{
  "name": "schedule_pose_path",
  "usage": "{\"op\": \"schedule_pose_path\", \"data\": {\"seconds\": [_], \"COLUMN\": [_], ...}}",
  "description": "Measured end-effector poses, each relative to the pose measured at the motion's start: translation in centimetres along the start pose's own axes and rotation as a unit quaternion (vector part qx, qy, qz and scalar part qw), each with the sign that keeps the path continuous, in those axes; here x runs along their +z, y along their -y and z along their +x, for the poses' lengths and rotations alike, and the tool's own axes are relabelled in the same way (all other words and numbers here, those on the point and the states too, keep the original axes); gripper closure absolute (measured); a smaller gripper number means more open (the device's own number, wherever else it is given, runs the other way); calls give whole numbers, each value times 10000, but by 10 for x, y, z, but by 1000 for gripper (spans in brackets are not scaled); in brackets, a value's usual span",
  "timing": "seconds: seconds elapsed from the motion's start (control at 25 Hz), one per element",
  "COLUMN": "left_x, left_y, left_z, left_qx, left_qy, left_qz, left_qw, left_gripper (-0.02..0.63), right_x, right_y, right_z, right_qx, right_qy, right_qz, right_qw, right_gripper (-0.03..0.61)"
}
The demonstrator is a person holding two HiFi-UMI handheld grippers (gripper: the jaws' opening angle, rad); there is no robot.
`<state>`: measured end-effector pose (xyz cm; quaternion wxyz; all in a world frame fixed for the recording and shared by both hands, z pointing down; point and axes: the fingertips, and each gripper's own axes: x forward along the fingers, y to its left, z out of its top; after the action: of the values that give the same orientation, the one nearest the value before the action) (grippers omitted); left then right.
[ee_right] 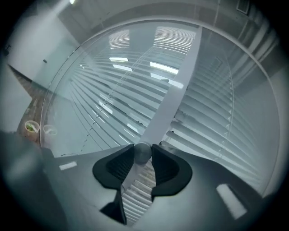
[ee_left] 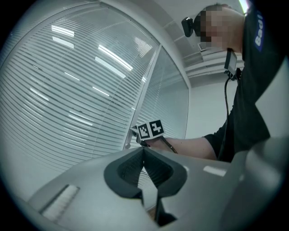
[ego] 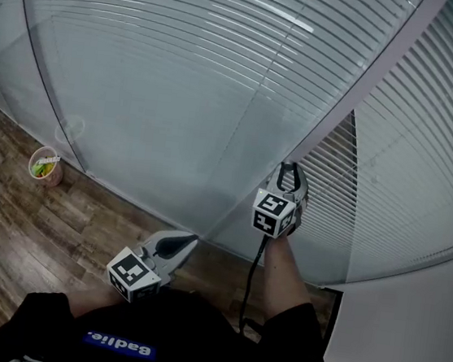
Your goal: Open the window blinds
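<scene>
White slatted blinds (ego: 224, 69) hang behind glass on both sides of a pale upright frame post (ego: 332, 123). In the right panel (ego: 329, 176) the slats near the post are tilted, with dark gaps between them. My right gripper (ego: 291, 172) reaches level to the post and is shut on a small round grey knob (ee_right: 143, 151), which sits between its two pads. My left gripper (ego: 190, 241) hangs lower, near my body. Its jaws are shut with nothing in them (ee_left: 143, 151). From there the right gripper's marker cube (ee_left: 150, 130) shows against the post.
A wood-pattern floor (ego: 9, 215) runs along the foot of the glass wall. A small cup with green contents (ego: 45, 166) stands on it at the left, close to the glass. A black cable (ego: 250, 286) trails from the right gripper along my forearm.
</scene>
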<state>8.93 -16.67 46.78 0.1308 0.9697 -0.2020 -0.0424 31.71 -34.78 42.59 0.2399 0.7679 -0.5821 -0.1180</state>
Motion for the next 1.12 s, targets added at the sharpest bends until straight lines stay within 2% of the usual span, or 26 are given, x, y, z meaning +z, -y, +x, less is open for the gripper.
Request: {"op": "schedule_pose_path", "data": {"seconds": [0.2,0.48,0.64,0.76,0.92,1.0,1.08,1.12], "left_x": [0,0,-2,0,-2,-3,-3,-3], "left_y": [-1,-1,0,2,6,10,11,11], "left_z": [-2,-2,-1,0,0,0,1,1], "left_qx": [28,56,39,16,-49,-125,-165,-166], "left_qy": [5,-8,-13,-15,-34,-54,-68,-70], "left_qz": [-9,-17,0,3,-22,-13,2,-3], "left_qw": [10000,10000,10000,10000,10000,9999,9998,9998], "left_gripper": [614,614,614,614,614,614,614,614], "right_x": [-2,-2,-3,-1,-2,-2,0,2], "right_y": [2,9,10,10,7,5,5,5], "right_z": [1,4,4,5,2,0,-2,-3], "right_qx": [93,205,279,324,404,374,247,160], "right_qy": [-48,-79,-120,-166,-298,-342,-328,-294], "right_qz": [803,1802,2059,1867,1271,662,-252,-814], "right_qw": [9967,9834,9781,9817,9906,9965,9988,9961], "right_gripper": [451,449,449,448,442,430,401,389]}}
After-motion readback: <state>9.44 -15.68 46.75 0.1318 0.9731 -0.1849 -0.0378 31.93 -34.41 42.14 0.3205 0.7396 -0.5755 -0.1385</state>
